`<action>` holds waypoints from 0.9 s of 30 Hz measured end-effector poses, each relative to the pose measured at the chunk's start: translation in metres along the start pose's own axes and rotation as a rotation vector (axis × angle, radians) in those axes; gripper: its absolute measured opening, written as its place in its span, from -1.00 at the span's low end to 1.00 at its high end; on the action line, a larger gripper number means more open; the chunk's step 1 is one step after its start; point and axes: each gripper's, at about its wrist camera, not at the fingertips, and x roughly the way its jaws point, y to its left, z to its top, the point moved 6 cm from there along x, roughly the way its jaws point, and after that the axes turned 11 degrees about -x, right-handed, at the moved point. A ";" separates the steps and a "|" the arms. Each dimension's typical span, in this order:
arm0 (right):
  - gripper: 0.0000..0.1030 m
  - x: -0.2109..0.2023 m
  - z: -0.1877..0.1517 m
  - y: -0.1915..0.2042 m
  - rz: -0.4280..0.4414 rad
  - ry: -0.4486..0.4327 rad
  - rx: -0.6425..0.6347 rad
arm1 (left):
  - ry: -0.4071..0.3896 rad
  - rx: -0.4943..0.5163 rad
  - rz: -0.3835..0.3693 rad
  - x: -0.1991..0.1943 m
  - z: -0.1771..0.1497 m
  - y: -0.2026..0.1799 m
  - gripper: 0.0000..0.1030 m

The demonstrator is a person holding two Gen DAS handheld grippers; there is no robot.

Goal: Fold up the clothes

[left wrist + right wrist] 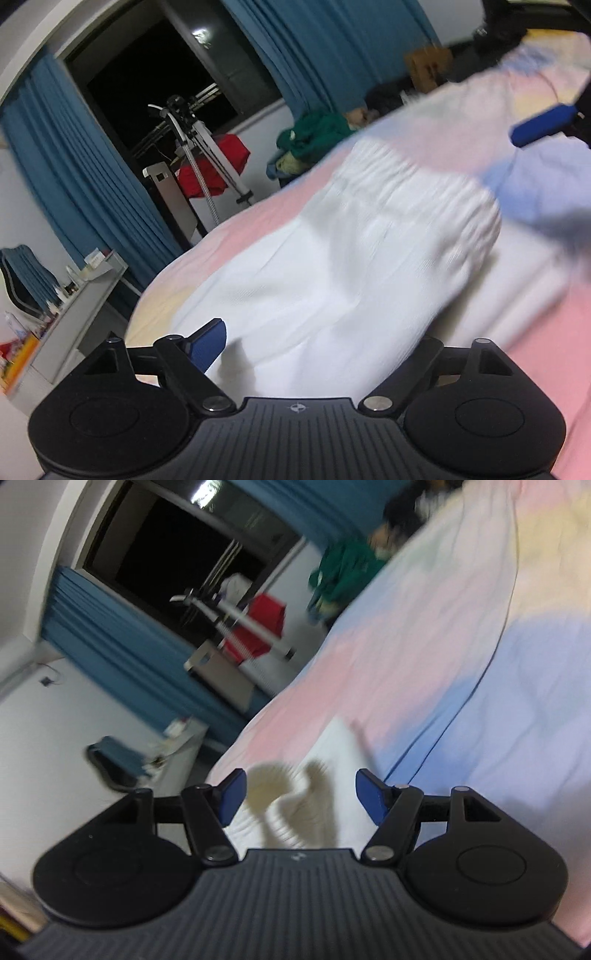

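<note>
Left tool (pixel 306 354): jaws spread wide; one blue pad (pixel 208 343) shows at 8 o'clock, the other is hidden behind white cloth; nothing clamped.
White garment (pixel 351 266): lies on the bed (pixel 535 332), running from 6 o'clock up toward 1 o'clock in the left wrist view; gathered, ribbed band at its far end; blurred.
Right tool (pixel 299 797): jaws apart, blue pads either side of a bunched white fold at 6 o'clock; pads not pressing on it.
Garment in the right wrist view: crumpled edge rises between the pads, a flat corner beyond it on the sheet.
Bed sheet (pixel 443 646): pastel pink, blue and yellow patches.
Background: blue curtains (pixel 92 177) at 9 o'clock, green clothes (pixel 314 133) at 12 o'clock.
</note>
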 end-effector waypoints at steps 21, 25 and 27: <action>0.03 0.148 -0.016 0.005 0.141 0.286 -0.090 | 0.010 -0.265 -0.007 -0.009 -0.048 0.077 0.84; -0.10 0.168 -0.018 0.014 0.175 0.331 -0.122 | -0.002 -0.252 0.005 -0.002 -0.045 0.074 0.88; -0.10 0.176 -0.020 0.019 0.172 0.361 -0.146 | -0.005 -0.238 0.010 0.001 -0.045 0.073 0.88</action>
